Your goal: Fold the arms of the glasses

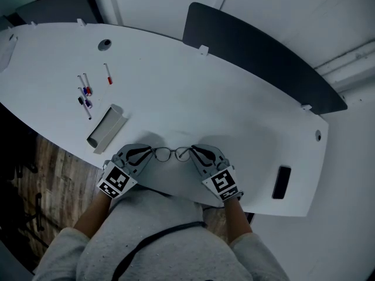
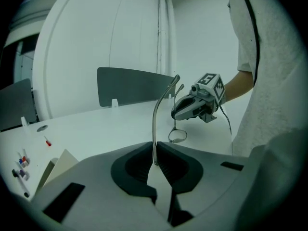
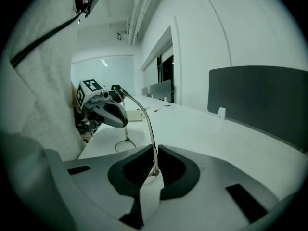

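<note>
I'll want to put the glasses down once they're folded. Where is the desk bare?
The broad middle of the table, between the pens and the dark divider, is bare. So is the stretch between the right gripper and the black slab. Crowded: around pens and grey tray.

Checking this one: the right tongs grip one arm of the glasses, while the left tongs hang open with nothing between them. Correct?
Not quite. The left tongs are not open and empty: the left gripper view shows them shut on the other arm of the glasses. The right tongs do grip one arm.
</note>
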`<act>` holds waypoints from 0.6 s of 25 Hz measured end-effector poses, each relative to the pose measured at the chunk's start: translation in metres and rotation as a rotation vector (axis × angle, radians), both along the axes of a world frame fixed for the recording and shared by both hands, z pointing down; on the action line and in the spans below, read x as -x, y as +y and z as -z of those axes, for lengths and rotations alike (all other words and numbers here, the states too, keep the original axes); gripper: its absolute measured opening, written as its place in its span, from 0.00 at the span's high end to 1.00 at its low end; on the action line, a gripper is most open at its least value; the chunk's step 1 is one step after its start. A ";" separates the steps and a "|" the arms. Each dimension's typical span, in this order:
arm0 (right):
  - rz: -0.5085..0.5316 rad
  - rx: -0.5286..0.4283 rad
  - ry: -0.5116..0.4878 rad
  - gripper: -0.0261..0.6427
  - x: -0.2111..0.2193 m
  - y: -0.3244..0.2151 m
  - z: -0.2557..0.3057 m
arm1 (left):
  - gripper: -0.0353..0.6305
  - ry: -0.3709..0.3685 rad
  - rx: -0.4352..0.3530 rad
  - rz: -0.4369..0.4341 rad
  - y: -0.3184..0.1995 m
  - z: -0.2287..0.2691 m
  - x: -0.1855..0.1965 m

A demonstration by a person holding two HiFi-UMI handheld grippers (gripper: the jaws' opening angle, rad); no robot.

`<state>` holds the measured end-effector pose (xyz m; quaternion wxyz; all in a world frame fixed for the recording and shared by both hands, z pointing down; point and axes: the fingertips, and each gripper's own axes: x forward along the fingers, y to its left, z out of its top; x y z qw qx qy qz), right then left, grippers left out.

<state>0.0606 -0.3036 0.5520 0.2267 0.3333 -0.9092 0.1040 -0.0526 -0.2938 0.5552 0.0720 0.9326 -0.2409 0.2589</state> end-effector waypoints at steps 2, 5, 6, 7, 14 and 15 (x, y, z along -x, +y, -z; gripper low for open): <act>-0.035 -0.059 0.069 0.91 0.000 -0.001 0.000 | 0.89 0.000 0.002 -0.011 0.002 0.000 -0.002; -0.010 -0.147 0.236 0.91 0.000 -0.002 -0.003 | 0.89 0.001 0.000 -0.021 0.004 -0.001 -0.005; 0.014 -0.171 0.300 0.91 0.001 -0.001 -0.006 | 0.89 0.005 0.001 -0.024 0.005 -0.001 -0.006; 0.047 -0.196 0.368 0.91 0.004 0.000 -0.008 | 0.89 0.009 0.003 -0.028 0.006 0.000 -0.006; 0.305 -0.367 0.786 0.91 0.028 0.007 -0.032 | 0.89 0.005 0.007 -0.050 0.004 0.003 -0.006; 0.330 -0.381 0.822 0.91 0.030 0.008 -0.034 | 0.89 0.002 0.007 -0.055 0.005 0.003 -0.005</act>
